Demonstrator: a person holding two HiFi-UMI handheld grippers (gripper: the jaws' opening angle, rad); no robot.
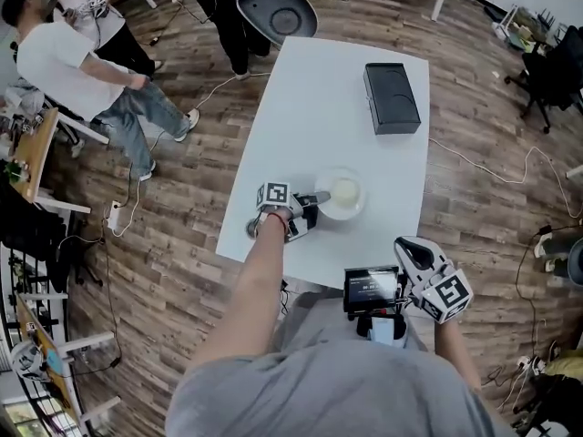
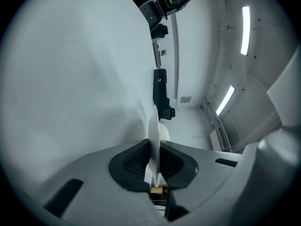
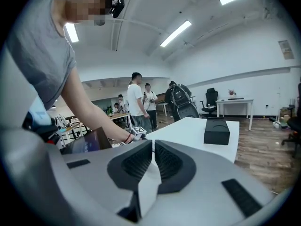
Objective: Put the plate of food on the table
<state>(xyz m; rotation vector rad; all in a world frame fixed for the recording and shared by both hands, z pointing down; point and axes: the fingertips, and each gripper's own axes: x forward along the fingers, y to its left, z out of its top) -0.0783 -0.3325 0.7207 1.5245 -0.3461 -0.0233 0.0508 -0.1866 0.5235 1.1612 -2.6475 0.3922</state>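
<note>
Left gripper (image 2: 154, 147): clenched on the thin rim of the plate (image 2: 153, 126), rim edge-on between the two pads. Just past the jaw tips, food (image 1: 345, 191) as one pale mound in the middle of the plate. Under jaws and plate, the white table (image 1: 319, 107), plate near the closer edge; resting or a hair above, hard to tell. Further ahead of those jaws, a black box (image 1: 392, 98) lying on the same table, well apart from the plate. Right gripper (image 3: 153, 152): pinched together with only a hairline slit, nothing between the pads, held off the table and just beside a small dark screen (image 1: 372, 287). Ahead of these jaws and to their left, the person's arm (image 3: 89, 112) stretched out toward the table; ahead and to their right, table top with the black box on it. Far beyond the jaws, several people (image 3: 137, 100) standing, a dark chair (image 1: 278, 7) past the far end of the table, a white desk (image 3: 235, 102) by the wall.
</note>
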